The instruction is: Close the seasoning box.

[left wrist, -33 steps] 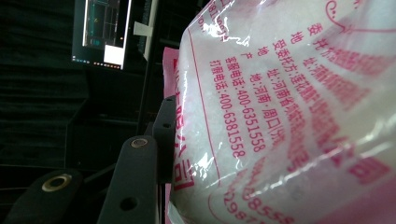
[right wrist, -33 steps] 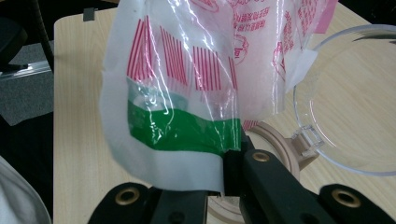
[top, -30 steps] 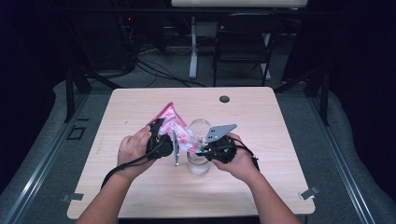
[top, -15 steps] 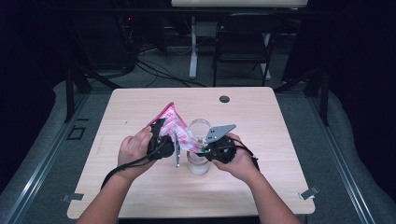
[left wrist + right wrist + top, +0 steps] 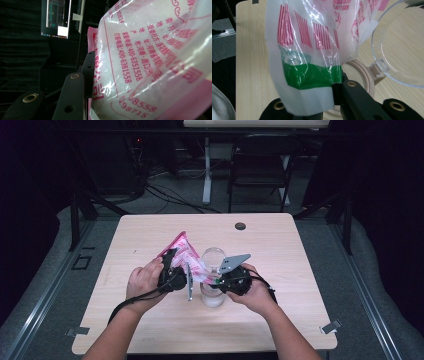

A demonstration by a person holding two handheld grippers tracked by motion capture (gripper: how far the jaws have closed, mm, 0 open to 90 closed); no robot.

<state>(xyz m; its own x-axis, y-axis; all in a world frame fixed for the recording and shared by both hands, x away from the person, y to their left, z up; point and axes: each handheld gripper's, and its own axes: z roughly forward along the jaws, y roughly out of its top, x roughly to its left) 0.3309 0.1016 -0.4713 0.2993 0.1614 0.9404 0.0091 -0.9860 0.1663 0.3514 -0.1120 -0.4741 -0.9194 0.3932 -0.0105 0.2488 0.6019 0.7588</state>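
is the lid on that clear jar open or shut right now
Open. In the right gripper view the jar's clear lid is swung back on its hinge, leaving the jar mouth uncovered beneath the pink-printed bag.

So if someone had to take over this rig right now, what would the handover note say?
Left gripper: shut on the body of the pink-printed plastic bag, which holds white granules and is raised, tilted toward the jar.
Right gripper: shut on the bag's lower corner, by the green strip.
Glass jar: stands on the table between the hands, its clear hinged lid swung open.
Done: jar opened, bag lifted and held by both grippers above the mouth.
Left: probably pouring the contents in. I can't tell whether any has gone in yet, or whether the corner is cut open.
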